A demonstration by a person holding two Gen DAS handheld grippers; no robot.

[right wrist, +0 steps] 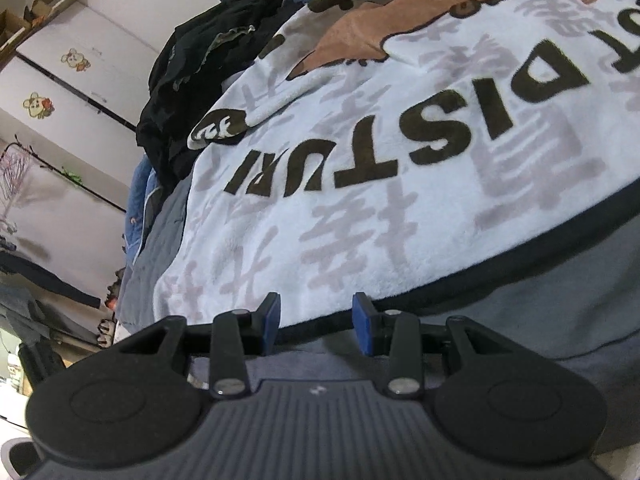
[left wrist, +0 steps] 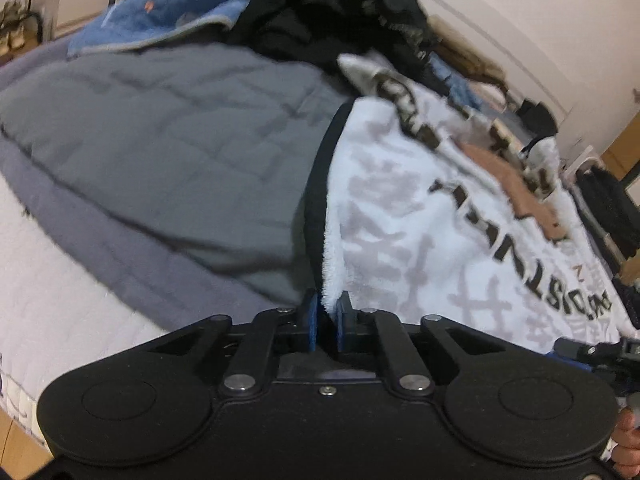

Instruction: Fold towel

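A white fleece towel point(left wrist: 420, 208) with dark block letters, grey characters, a brown patch and a black border lies spread on the bed. My left gripper point(left wrist: 327, 312) is shut on the towel's near corner, the fabric pinched between its blue pads. In the right wrist view the same towel point(right wrist: 400, 184) fills the frame, its black-edged rim just beyond my right gripper point(right wrist: 316, 320). That gripper stands open at the rim, with nothing between its fingers.
A grey quilt point(left wrist: 160, 140) covers the bed under the towel, over a white mattress point(left wrist: 48, 300). A blue blanket point(left wrist: 168, 12) and black clothes point(left wrist: 340, 20) are piled at the far side. White cupboards with stickers point(right wrist: 72, 60) stand by the wall.
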